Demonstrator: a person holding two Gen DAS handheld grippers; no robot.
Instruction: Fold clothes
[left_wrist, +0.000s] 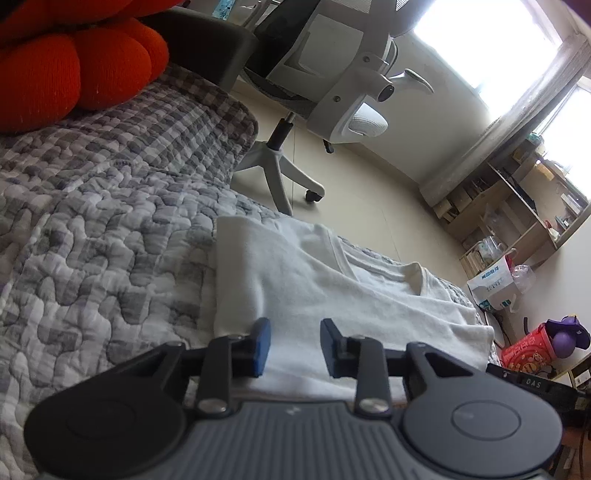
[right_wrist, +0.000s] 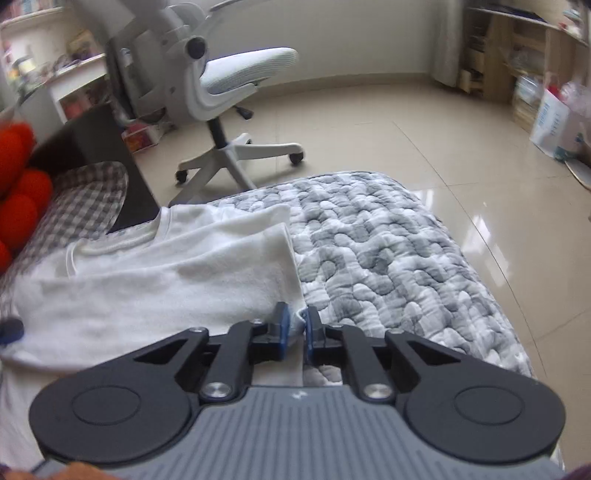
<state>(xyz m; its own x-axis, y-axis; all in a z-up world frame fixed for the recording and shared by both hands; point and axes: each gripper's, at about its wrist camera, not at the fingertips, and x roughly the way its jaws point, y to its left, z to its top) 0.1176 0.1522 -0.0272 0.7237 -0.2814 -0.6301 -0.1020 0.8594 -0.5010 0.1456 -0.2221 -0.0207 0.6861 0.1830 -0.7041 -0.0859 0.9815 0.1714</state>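
A white shirt (left_wrist: 332, 295) lies partly folded on a grey quilted bed (left_wrist: 92, 258), neckline toward the far edge. My left gripper (left_wrist: 295, 343) hovers low over the shirt's near left part, its blue pads apart and not pressing the cloth. In the right wrist view the same shirt (right_wrist: 166, 288) spreads to the left across the quilted bed (right_wrist: 388, 258). My right gripper (right_wrist: 296, 326) sits at the shirt's near right corner. Its pads stand close together with a bunch of white fabric pinched between them.
Red knitted cushions (left_wrist: 74, 66) lie at the head of the bed. A white office chair (right_wrist: 221, 92) stands on the tiled floor beyond the bed's far edge. Wooden shelves (left_wrist: 517, 206), bags and boxes line the right wall.
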